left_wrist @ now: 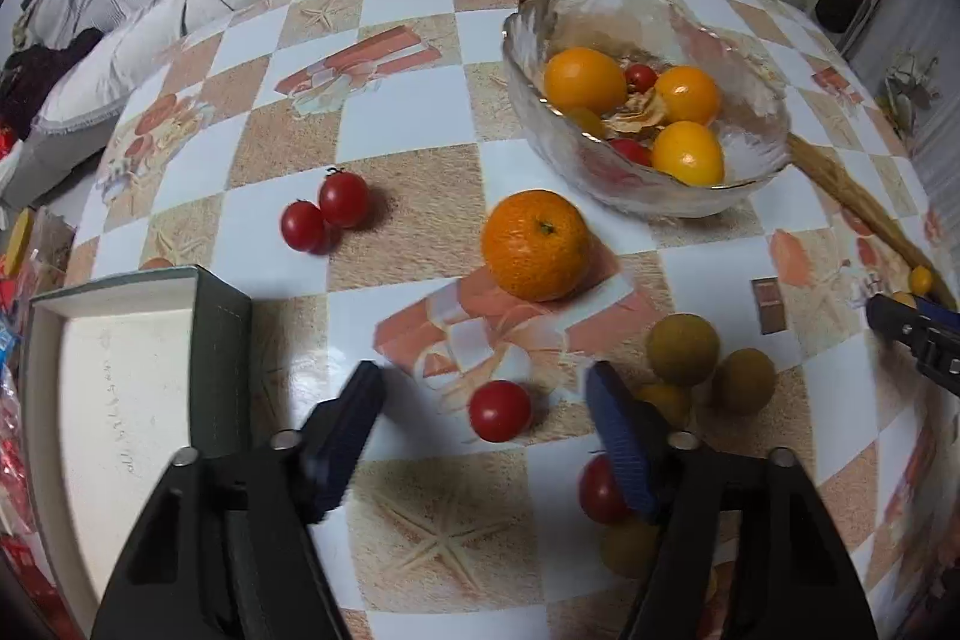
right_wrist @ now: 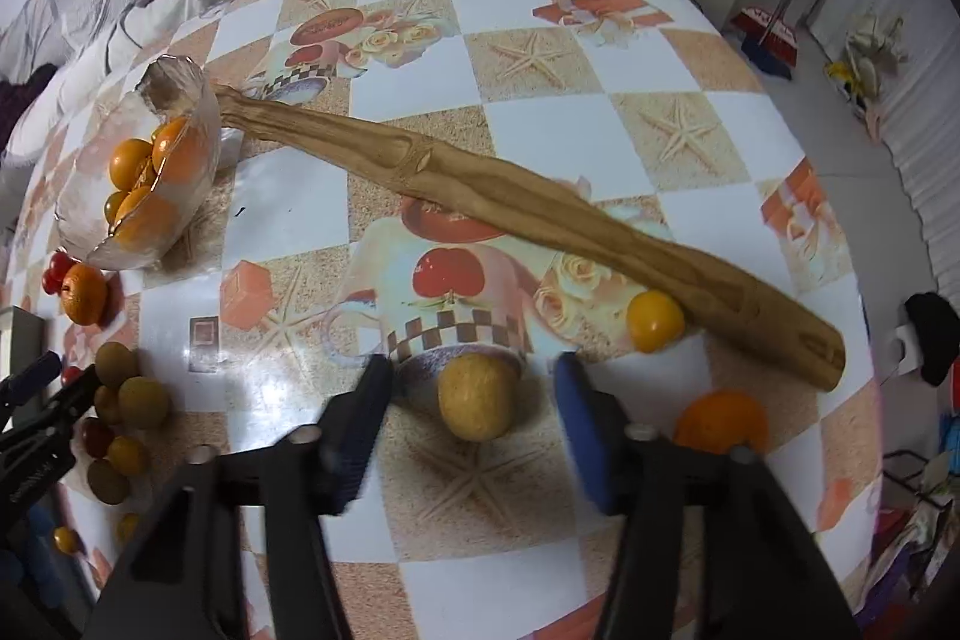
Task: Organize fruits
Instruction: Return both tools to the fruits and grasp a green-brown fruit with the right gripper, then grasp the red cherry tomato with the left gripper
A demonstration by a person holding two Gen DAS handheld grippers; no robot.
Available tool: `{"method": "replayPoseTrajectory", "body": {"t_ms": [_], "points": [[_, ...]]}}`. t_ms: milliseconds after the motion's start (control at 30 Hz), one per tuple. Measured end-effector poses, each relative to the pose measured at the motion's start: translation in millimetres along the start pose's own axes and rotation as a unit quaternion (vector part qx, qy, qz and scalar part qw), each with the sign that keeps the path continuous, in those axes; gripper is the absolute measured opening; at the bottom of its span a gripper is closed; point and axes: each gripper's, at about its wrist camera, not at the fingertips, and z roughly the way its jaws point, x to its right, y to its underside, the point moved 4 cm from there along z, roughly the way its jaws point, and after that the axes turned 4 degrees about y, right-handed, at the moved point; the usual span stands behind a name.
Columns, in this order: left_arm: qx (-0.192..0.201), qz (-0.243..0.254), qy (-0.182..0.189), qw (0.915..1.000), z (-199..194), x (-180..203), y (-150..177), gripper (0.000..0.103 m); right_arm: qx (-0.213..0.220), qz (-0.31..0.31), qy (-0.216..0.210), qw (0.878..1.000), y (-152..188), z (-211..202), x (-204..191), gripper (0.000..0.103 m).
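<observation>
Right gripper (right_wrist: 474,403) pointing down at table (right_wrist: 600,112), jaws apart, straddling a yellow fruit (right_wrist: 476,396) (pads not touching). Small yellow one (right_wrist: 655,321) at 2 o'clock against wooden stick (right_wrist: 510,202); glass bowl (right_wrist: 198,112) at 10.

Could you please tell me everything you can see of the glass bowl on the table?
The glass bowl is clear, rippled glass with a wavy, uneven rim that looks thinly gold-edged. It stands upright on the checked tablecloth. Inside lie several yellow-orange fruits, at least two cherry tomatoes and what looks like a dried husk. A long wooden stick meets its far side; a mandarin sits near it, apart. No gripper touches it.
</observation>
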Motion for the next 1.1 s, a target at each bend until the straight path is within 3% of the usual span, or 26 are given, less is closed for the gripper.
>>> {"method": "replayPoseTrajectory", "body": {"t_ms": [100,267,600,1100], "points": [[0.003,0.012,0.002,0.9999,-2,8,2,0.045,0.002,-0.007,-0.005,1.0,-2,-2,1,0.028],[0.003,0.021,0.017,0.9996,-5,16,2,0.02,-0.004,0.006,-0.042,0.999,3,-6,2,0.028],[-0.008,-0.004,0.047,0.9989,-20,5,18,0.02,-0.02,0.015,-0.093,0.995,37,-31,-9,0.028],[0.007,-0.026,0.067,0.9974,-66,-18,47,0.02,-0.044,-0.005,-0.125,0.991,66,-52,-48,0.028]]}}
